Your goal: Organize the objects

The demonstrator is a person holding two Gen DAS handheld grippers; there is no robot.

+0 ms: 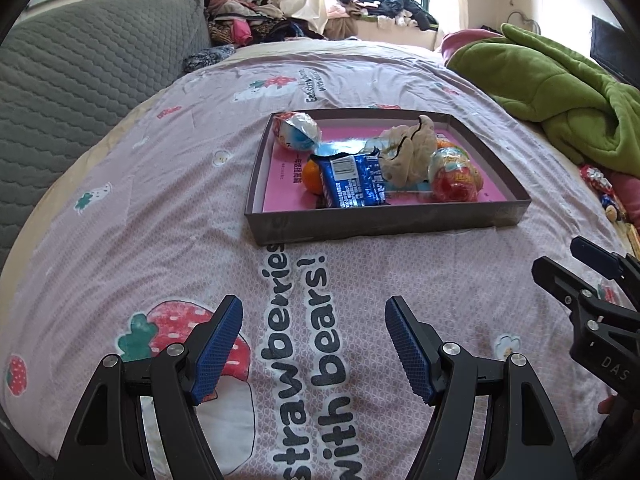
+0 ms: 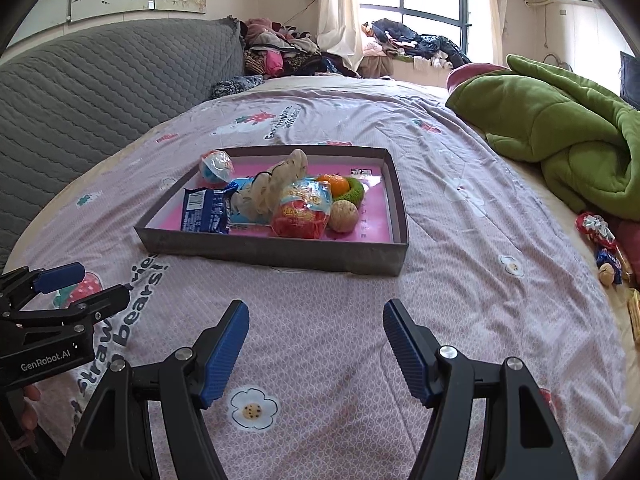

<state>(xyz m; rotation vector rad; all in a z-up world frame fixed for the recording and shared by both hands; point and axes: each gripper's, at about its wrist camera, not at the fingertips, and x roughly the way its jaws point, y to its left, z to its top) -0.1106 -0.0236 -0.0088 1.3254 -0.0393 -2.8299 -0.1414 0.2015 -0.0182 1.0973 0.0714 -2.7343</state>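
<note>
A shallow grey box (image 1: pixel 384 222) (image 2: pixel 276 250) with a pink floor sits on the bed. In it lie a blue snack packet (image 1: pixel 352 180) (image 2: pixel 204 210), a cream cloth bundle (image 1: pixel 408 148) (image 2: pixel 272 188), a red wrapped toy egg (image 1: pixel 456 176) (image 2: pixel 304 210), a blue-white wrapped egg (image 1: pixel 298 130) (image 2: pixel 216 166), oranges (image 1: pixel 312 176) (image 2: pixel 334 184), a green ring (image 2: pixel 356 192) and a beige ball (image 2: pixel 343 216). My left gripper (image 1: pixel 314 310) is open and empty, short of the box. My right gripper (image 2: pixel 316 314) is open and empty too.
The bed has a pink strawberry-print sheet (image 1: pixel 160 208). A green blanket (image 1: pixel 560 92) (image 2: pixel 560 136) lies at the right, with wrapped sweets (image 2: pixel 600 240) beside it. A grey quilted headboard (image 1: pixel 80 68) is at the left. Clothes (image 1: pixel 248 20) pile up at the back.
</note>
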